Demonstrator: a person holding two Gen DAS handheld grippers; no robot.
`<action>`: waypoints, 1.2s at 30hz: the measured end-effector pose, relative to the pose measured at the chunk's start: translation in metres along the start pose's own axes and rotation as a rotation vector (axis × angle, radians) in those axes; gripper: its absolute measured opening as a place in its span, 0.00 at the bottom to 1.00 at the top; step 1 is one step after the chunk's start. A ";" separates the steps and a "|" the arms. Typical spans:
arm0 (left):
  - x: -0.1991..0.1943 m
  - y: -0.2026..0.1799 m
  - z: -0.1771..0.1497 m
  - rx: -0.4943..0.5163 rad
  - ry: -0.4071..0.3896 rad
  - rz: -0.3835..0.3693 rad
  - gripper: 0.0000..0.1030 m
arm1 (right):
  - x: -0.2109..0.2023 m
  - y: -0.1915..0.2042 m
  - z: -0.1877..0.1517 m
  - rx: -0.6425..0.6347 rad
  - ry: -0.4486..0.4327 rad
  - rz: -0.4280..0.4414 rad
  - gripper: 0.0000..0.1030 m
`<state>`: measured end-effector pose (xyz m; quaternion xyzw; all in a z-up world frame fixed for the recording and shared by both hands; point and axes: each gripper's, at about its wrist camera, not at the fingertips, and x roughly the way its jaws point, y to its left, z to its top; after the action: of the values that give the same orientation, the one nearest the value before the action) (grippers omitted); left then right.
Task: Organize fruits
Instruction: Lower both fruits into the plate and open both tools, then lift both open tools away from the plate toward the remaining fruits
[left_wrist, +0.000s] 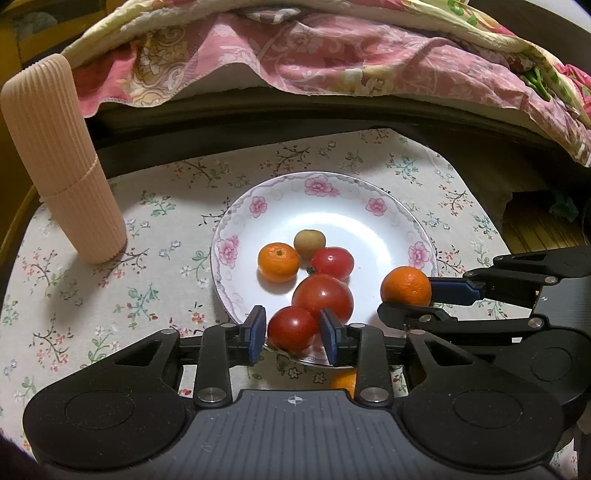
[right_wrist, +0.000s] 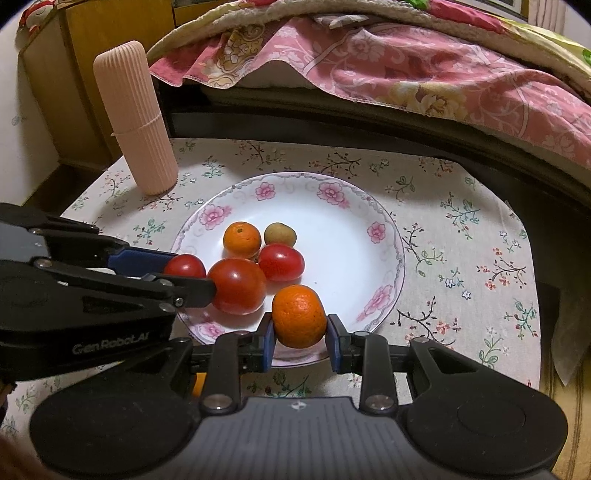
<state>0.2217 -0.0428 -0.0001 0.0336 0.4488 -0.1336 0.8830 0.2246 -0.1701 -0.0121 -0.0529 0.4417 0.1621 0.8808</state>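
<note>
The white flowered plate sat near the middle of the desk, on a floral cloth that covered most of the top. On the plate lay 1 orange, 1 small yellowish-brown fruit just behind it and 2 tomatoes — a smaller one touching the brown fruit, a larger one toward the near rim.

The left tool was at the plate's near edge with a third small tomato between its blue pads. The right pad seemed to press on it, but a thin gap showed at the left pad, so I could not tell whether the tool was clenched on the tomato or had let it go.

The right tool was clenched on a second orange, a pad touching each side. The orange was over the plate's near-right rim, just beside the larger tomato; whether it rested on the plate or hung above it I could not tell.

A further bit of orange fruit showed on the cloth at the desk's near edge, mostly hidden under the left tool's body.

A tall ribbed peach-coloured container stood upright at the far-left corner of the desk. Beyond the far edge was a bed with a pink patterned blanket hanging over its side.
</note>
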 end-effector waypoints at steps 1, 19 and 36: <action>0.000 0.000 0.000 -0.001 0.000 0.002 0.42 | 0.000 0.000 0.000 -0.001 0.000 -0.001 0.32; -0.006 0.000 0.001 0.001 -0.030 0.008 0.58 | -0.004 -0.009 0.003 0.040 -0.032 -0.025 0.33; -0.018 0.001 -0.007 0.050 -0.028 0.006 0.65 | -0.016 -0.005 -0.002 0.042 -0.030 -0.005 0.33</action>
<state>0.2064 -0.0370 0.0103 0.0552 0.4326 -0.1429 0.8885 0.2160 -0.1790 -0.0005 -0.0331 0.4317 0.1511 0.8887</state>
